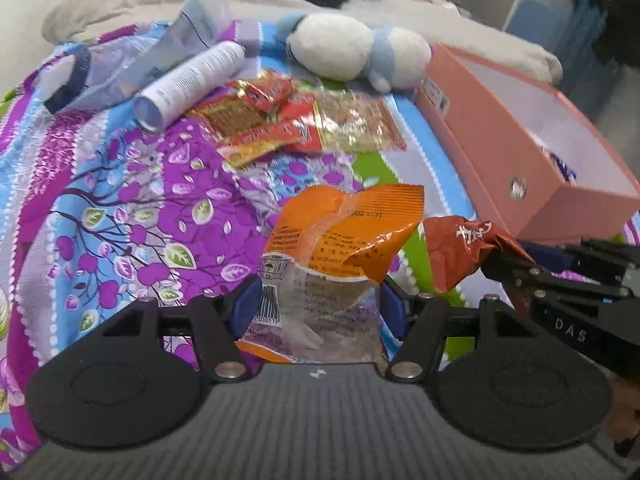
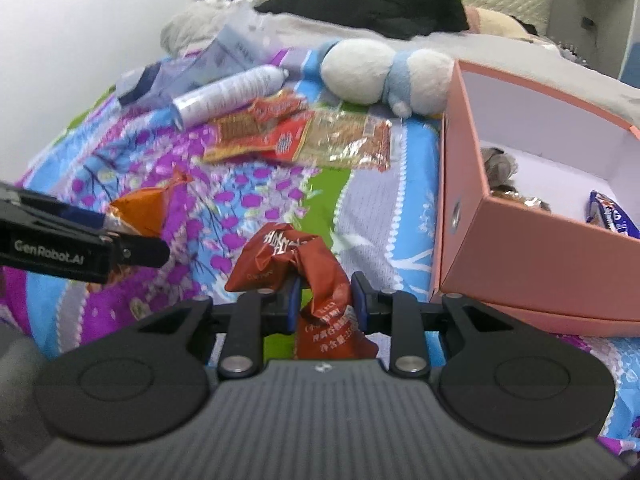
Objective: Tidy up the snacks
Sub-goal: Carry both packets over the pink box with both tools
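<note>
My left gripper (image 1: 320, 300) is shut on an orange and clear snack packet (image 1: 340, 240), held above the bedspread; both also show at the left of the right wrist view (image 2: 136, 216). My right gripper (image 2: 326, 296) is shut on a red-brown snack packet (image 2: 296, 260), also seen in the left wrist view (image 1: 456, 248). An open pink box (image 2: 520, 256) stands to the right with a few wrapped snacks inside, one a blue bar (image 2: 612, 216). Several red and gold snack packets (image 2: 304, 136) lie on the bedspread ahead.
A white spray can (image 2: 228, 94), a clear plastic bag (image 1: 120, 68) and a white and blue plush toy (image 2: 384, 76) lie beyond the snacks on the purple floral bedspread (image 1: 140, 208). Grey bedding and black clothes (image 2: 372, 0) lie further back.
</note>
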{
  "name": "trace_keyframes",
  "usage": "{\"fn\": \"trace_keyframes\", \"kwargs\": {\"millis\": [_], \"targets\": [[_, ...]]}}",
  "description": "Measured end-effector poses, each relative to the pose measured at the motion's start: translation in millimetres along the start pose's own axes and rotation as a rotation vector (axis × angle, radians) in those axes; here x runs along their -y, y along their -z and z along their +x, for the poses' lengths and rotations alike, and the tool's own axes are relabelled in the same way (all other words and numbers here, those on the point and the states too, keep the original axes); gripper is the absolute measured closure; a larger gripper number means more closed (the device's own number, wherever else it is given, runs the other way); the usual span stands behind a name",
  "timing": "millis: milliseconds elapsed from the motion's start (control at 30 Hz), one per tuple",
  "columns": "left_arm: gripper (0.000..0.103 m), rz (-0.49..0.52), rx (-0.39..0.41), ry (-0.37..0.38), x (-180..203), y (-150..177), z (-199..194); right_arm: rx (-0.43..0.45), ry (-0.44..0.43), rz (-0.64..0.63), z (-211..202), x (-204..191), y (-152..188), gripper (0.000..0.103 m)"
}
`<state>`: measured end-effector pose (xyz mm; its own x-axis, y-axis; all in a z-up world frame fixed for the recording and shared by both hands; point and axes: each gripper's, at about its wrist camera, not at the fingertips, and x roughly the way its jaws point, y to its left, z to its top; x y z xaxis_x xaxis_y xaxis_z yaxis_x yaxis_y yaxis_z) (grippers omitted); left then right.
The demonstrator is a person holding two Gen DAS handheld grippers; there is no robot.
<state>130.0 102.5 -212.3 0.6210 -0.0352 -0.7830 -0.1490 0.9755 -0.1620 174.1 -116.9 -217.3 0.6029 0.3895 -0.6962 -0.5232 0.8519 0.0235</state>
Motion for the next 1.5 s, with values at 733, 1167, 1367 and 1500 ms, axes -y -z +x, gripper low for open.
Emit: {"fn": "trace_keyframes", "kwargs": {"millis": [733, 1167, 1367, 1500], "targets": [[0.035, -0.053, 0.149, 0.119, 52, -38, -87, 0.208, 0.027, 0.121, -85, 19, -24, 0.073], [0.035, -0.006, 0.152, 0.218, 91, -46, -89, 0.236, 0.112, 0.178, -114, 54, -10, 0.073], [0.035, 0.030, 0.156, 0.256, 113, -63, -76, 0.253, 0.155, 0.209, -119, 77, -9, 0.073], [0.035, 0.058, 0.170, 0.280, 132, -83, -64, 0.280, 0.182, 0.233, -119, 95, -17, 0.073]]}}
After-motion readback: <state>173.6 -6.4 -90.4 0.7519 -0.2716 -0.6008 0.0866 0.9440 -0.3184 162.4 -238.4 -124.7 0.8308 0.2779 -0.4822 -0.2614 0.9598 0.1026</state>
